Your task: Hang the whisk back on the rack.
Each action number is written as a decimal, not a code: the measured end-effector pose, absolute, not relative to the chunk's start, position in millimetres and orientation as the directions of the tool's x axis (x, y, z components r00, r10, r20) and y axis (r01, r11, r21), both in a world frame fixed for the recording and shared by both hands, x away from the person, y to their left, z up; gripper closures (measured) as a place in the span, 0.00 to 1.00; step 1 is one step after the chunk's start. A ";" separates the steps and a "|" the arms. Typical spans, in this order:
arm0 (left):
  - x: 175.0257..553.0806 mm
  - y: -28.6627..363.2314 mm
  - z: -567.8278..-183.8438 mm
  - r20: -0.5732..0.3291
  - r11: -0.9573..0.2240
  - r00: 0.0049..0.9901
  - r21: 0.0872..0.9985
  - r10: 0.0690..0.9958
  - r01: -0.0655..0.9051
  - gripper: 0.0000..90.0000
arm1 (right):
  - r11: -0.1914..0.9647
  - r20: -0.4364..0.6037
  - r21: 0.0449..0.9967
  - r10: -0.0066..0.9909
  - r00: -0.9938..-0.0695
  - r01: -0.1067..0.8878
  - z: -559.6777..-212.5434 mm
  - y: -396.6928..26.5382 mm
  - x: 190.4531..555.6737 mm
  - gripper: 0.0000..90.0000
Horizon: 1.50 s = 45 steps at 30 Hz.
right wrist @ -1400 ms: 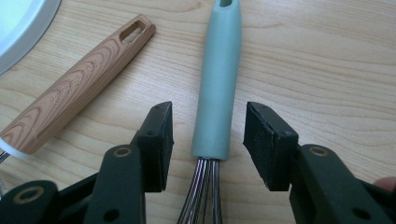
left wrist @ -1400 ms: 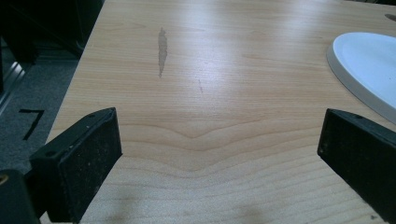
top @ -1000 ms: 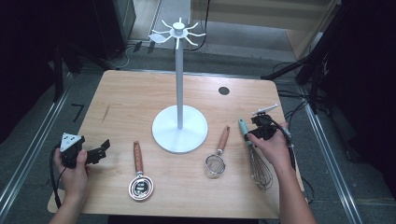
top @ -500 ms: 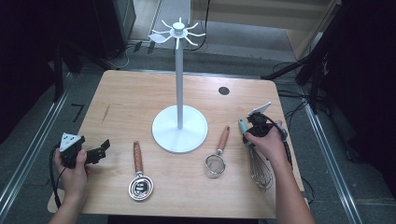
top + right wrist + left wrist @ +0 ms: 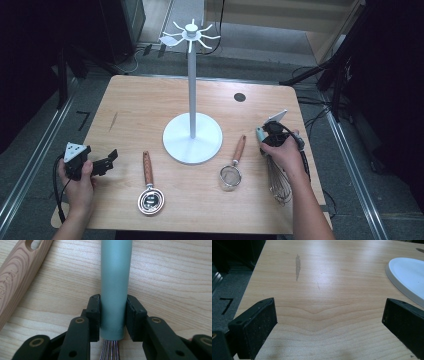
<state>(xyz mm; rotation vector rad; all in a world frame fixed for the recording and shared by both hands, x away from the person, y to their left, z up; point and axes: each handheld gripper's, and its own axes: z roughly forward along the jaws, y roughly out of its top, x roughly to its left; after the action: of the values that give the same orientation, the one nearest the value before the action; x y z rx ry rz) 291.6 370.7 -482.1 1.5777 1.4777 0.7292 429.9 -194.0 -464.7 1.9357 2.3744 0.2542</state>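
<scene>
Pale wood grain runs across the rounded-corner tabletop (image 5: 140, 107) that we see from the high view, ringed by grey floor, trailing cables and a dark, hard-to-read room. On it stand a white metal hanging stand with a round base and hooked crown (image 5: 192, 134), a wooden-handled coiled whisk (image 5: 148, 187) and a wooden-handled small mesh strainer (image 5: 233, 166). Near the table's right edge lies the wire balloon whisk with a grey-green handle (image 5: 276, 176); its long axis runs roughly toward and away from us, handle end away, wire loops toward us, and our right hand (image 5: 285, 152) covers its middle. The right gripper (image 5: 269, 135) is largely hidden under that hand, so its jaws are hard to judge here. The left gripper (image 5: 102, 162) sits at the table's left edge, held low. In the left gripper view its two black jaws stand wide apart over bare wood (image 5: 322, 290), the stand's white base (image 5: 409, 277) cut off at the right. In the right gripper view the jaws have just been closing and their pads now press both sides of the whisk's grey-green handle (image 5: 115, 277), which points straight away from the camera; the wires are barely visible below, and the strainer's wooden handle (image 5: 17, 272) crosses the upper-left corner.
</scene>
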 end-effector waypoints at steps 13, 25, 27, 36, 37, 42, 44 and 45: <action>291.5 370.8 -482.1 -0.128 0.040 0.142 0.864 0.982 0.502 0.00 | 0.193 0.015 0.161 0.980 -0.198 0.968 -464.4 -189.5 430.5 0.79; 291.8 370.8 -482.3 -0.129 0.041 0.143 0.864 0.981 0.501 0.00 | 0.211 0.074 0.332 0.966 -0.249 0.919 -441.5 -194.0 410.6 0.79; 291.8 370.8 -482.3 -0.128 0.040 0.143 0.864 0.981 0.502 0.00 | 0.209 0.083 0.367 0.963 -0.256 0.906 -435.7 -193.9 406.6 0.79; 291.7 370.9 -482.2 -0.129 0.040 0.143 0.864 0.981 0.502 0.00 | 0.188 0.135 0.538 0.943 -0.304 0.821 -415.5 -200.9 389.9 0.79; 291.8 370.9 -482.3 -0.129 0.040 0.143 0.864 0.981 0.502 0.00 | 0.178 0.150 0.560 0.939 -0.311 0.809 -412.7 -202.7 387.8 0.79; 292.0 370.7 -482.3 -0.128 0.041 0.141 0.864 0.982 0.502 0.00 | 0.164 0.170 0.652 0.920 -0.353 0.740 -399.4 -203.4 377.1 0.79; 291.9 370.6 -482.3 -0.128 0.041 0.140 0.864 0.982 0.502 0.00 | 0.150 0.171 0.683 0.919 -0.356 0.715 -393.9 -202.4 373.3 0.79; 291.9 370.6 -482.3 -0.128 0.041 0.140 0.864 0.982 0.502 0.00 | 0.151 0.171 0.694 0.915 -0.364 0.704 -391.8 -202.1 371.9 0.79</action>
<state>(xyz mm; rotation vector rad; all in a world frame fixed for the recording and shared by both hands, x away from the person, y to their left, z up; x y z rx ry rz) 291.9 370.6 -482.3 1.5805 1.4787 0.7229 371.9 -202.1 -391.8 1.5654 2.1407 1.0318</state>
